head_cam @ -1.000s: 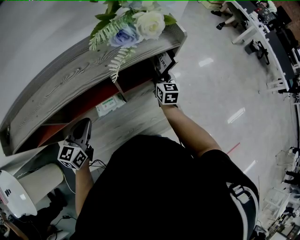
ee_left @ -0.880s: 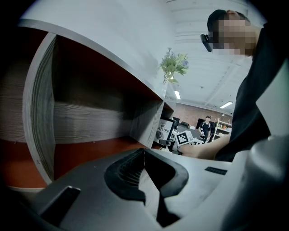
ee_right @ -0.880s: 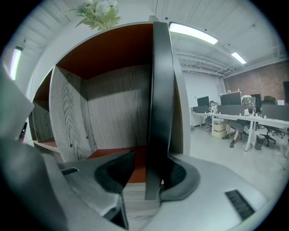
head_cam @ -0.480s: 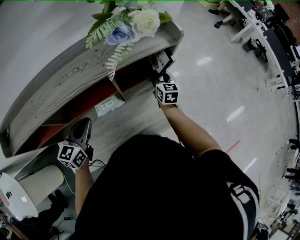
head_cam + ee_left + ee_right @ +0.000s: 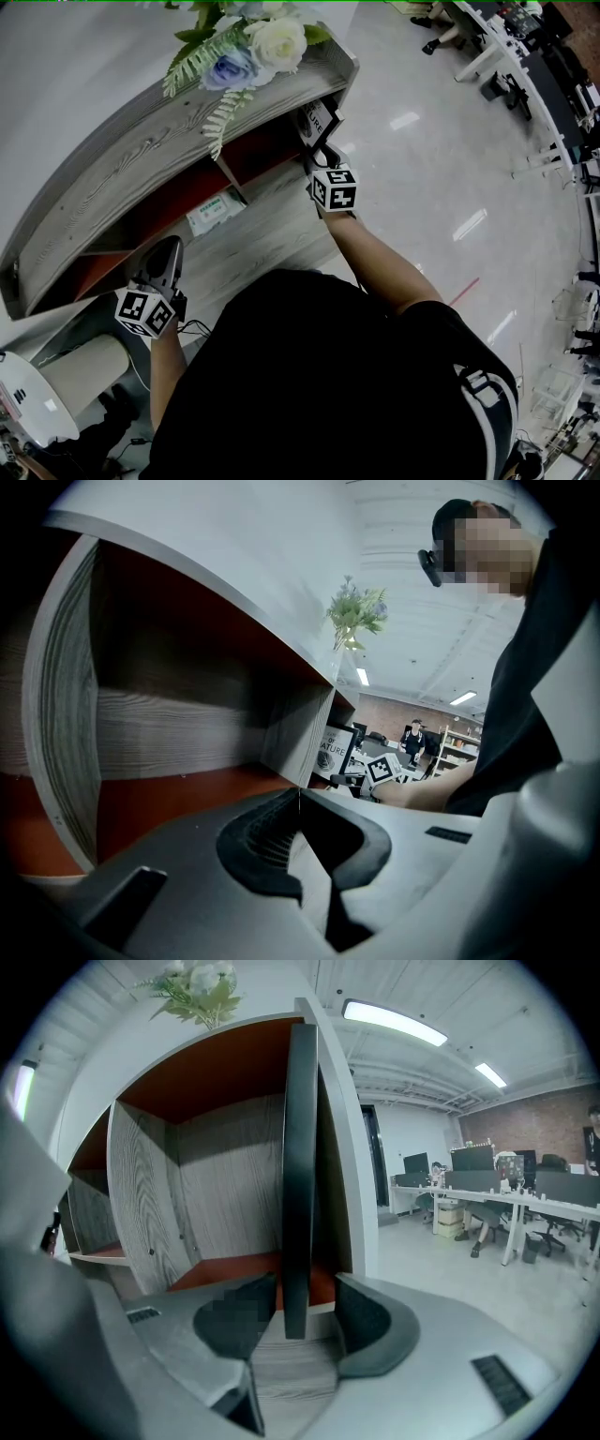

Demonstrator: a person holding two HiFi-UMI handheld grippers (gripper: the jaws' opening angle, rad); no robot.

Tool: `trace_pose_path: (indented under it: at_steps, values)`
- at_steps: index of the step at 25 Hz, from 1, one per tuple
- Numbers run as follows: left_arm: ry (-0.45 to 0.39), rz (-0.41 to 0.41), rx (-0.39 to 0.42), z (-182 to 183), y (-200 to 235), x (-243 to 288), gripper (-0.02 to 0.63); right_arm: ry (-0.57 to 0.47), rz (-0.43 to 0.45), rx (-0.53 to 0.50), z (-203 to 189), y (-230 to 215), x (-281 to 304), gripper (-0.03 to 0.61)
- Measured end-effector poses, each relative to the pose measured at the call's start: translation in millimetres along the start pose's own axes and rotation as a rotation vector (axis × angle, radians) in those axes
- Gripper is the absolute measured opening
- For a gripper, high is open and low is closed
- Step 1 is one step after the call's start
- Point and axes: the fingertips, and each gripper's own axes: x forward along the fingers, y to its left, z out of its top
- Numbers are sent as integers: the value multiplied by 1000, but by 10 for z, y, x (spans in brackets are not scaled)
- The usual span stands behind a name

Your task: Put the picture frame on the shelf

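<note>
The black picture frame (image 5: 317, 120) stands upright at the mouth of the right-hand compartment of the grey wooden shelf (image 5: 141, 150). In the right gripper view the picture frame (image 5: 300, 1166) is seen edge-on, its foot on the shelf's floor. My right gripper (image 5: 317, 155) is straight in front of it. The right gripper (image 5: 302, 1312) has just been opening its jaws; the frame's lower edge is between them with a gap on each side. My left gripper (image 5: 167, 246) is shut and holds nothing, low at the shelf's left end. In its own view, the left gripper (image 5: 298, 803) faces a bare red-lined compartment, with the picture frame (image 5: 335, 751) far off.
Artificial flowers (image 5: 248, 52) stand on the shelf top. A pack of wipes (image 5: 216, 211) lies in the middle compartment. A white round object (image 5: 28, 403) is at the lower left. Office desks (image 5: 525, 66) stand across the shiny floor to the right.
The head view has drifted, so shelf and flowers sit slightly further left in the picture. Both grippers stay about where they were, and the frame still stands in its compartment.
</note>
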Motion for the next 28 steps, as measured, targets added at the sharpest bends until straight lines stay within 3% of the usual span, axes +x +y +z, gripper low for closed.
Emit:
trace_pose_path:
  at_steps: [28]
  values:
    - [11, -78, 11, 8, -114, 304, 21, 55, 46, -25, -212, -21, -456, 236]
